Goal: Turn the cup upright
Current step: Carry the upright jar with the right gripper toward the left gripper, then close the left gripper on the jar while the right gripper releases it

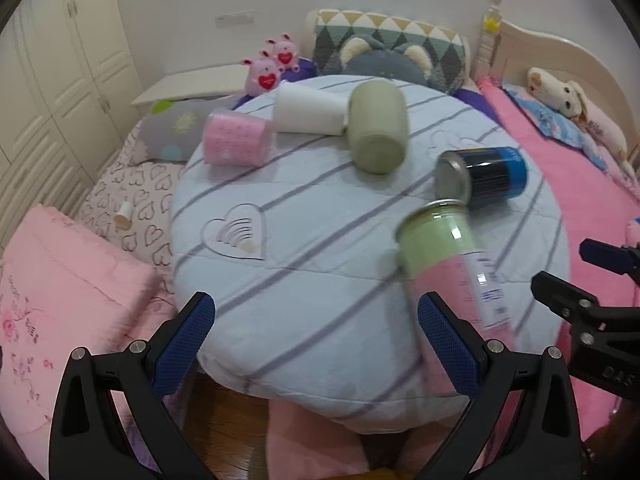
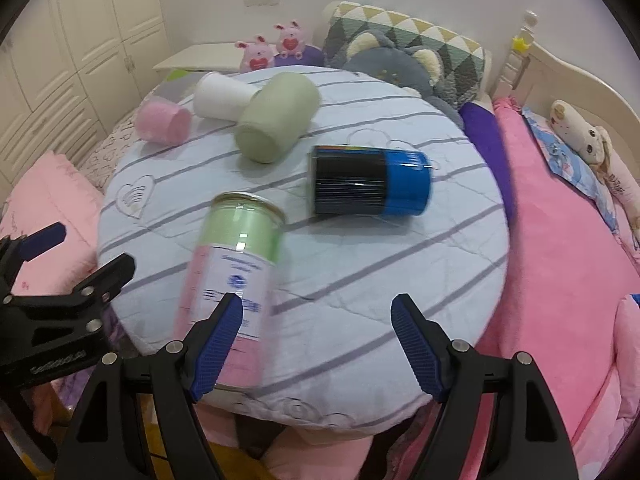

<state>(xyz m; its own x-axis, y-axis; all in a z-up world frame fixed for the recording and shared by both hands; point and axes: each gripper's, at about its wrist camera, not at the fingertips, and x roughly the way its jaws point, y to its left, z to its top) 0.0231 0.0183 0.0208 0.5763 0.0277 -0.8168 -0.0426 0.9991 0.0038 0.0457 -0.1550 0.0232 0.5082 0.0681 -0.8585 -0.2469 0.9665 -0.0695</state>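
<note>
A round table covered with a pale blue striped cloth (image 1: 304,248) (image 2: 360,280) carries several containers on their sides. A green-and-pink can (image 1: 444,276) (image 2: 236,264) lies blurred near the front edge. Behind it lies a blue-and-black can (image 1: 484,174) (image 2: 372,182), a sage green cup (image 1: 376,128) (image 2: 276,116), a white cup (image 1: 310,108) (image 2: 222,96) and a pink cup (image 1: 236,138) (image 2: 164,118). My left gripper (image 1: 316,344) is open, its right finger beside the green-and-pink can. My right gripper (image 2: 316,348) is open, its left finger in front of that can. Both are empty.
A bed with pink bedding (image 2: 560,240) and a plush toy (image 2: 580,136) lies right of the table. Pillows and plush toys (image 1: 384,56) sit behind it. A pink quilt (image 1: 60,280) lies at the left, with white wardrobes (image 1: 60,80) beyond. Each gripper shows in the other's view.
</note>
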